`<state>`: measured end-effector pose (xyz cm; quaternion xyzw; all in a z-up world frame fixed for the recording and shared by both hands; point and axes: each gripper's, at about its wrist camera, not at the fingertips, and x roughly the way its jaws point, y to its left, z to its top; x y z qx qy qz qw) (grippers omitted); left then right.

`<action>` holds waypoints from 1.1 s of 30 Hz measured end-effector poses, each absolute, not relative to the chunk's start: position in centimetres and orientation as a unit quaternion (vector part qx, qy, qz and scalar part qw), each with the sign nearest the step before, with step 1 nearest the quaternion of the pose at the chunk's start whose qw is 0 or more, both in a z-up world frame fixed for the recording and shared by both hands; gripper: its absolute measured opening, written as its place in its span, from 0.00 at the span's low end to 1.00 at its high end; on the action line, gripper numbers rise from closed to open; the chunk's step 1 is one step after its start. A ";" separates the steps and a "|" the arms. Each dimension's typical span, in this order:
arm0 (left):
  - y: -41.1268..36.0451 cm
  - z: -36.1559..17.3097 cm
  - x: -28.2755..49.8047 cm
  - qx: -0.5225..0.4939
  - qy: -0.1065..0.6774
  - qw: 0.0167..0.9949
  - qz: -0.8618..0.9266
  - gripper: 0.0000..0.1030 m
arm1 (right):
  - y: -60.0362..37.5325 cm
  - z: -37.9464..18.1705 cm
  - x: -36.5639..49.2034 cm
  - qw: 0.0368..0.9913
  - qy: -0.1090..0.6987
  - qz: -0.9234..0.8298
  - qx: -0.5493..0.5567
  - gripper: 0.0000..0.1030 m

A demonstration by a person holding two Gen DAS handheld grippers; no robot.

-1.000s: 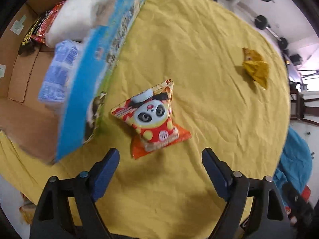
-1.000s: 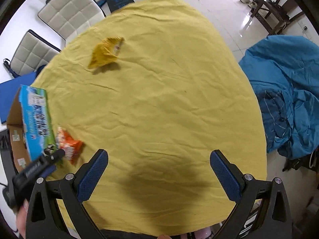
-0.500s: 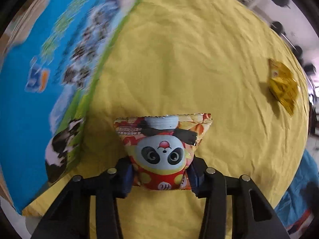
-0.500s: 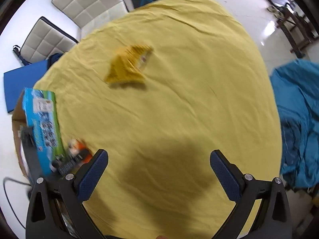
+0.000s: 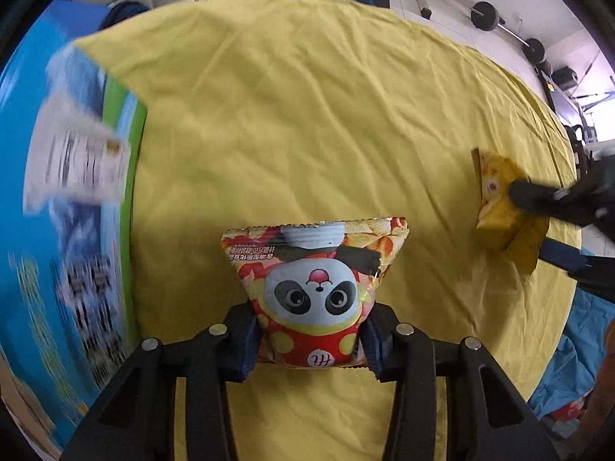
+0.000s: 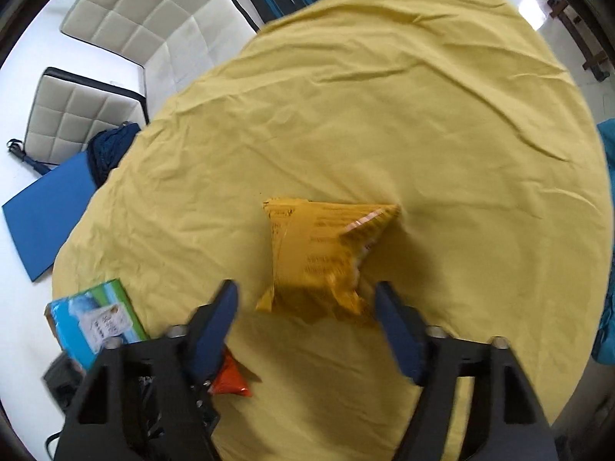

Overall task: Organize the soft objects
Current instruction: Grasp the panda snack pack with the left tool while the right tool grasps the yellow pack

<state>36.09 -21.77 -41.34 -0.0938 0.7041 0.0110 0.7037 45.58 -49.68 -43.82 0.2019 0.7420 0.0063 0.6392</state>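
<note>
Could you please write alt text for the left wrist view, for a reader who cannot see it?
The left gripper is shut on a panda snack bag above a yellow tablecloth. A blurred blue box fills the left edge; at right, the right gripper reaches a yellow snack bag.

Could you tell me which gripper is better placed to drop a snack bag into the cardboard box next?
Left. The left gripper is already shut on the panda snack bag beside the box; the right gripper is open around the yellow snack bag.

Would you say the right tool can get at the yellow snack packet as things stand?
Probably yes: the right tool is open, its fingers flank the yellow snack packet, and nothing lies between them.
</note>
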 end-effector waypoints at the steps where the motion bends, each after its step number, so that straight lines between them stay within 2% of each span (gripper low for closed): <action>1: -21.8 -41.3 36.5 -0.092 0.705 0.704 0.010 0.39 | -49.5 -44.4 45.6 0.632 0.749 0.005 0.199 0.50; 3: -21.8 -41.4 37.1 -0.087 0.708 0.701 0.008 0.39 | -49.2 -45.2 45.1 0.618 0.761 0.007 0.197 0.45; 4: -21.8 -41.4 37.2 -0.084 0.709 0.700 0.005 0.40 | -49.1 -45.2 44.8 0.619 0.763 0.008 0.188 0.40; 7: -21.6 -41.2 38.3 -0.070 0.709 0.702 0.000 0.39 | -48.6 -45.1 43.0 0.619 0.772 0.020 0.143 0.40; 15: -24.9 -41.7 36.7 0.008 0.702 0.711 -0.017 0.42 | -48.3 -44.7 37.0 0.620 0.782 0.040 0.053 0.40; 22: -26.4 -43.8 38.5 0.009 0.710 0.705 -0.011 0.42 | -47.3 -46.0 37.2 0.630 0.774 0.009 0.062 0.44; 33: -23.9 -42.6 36.1 0.008 0.706 0.708 -0.014 0.41 | -45.6 -47.8 37.9 0.631 0.772 -0.024 0.073 0.46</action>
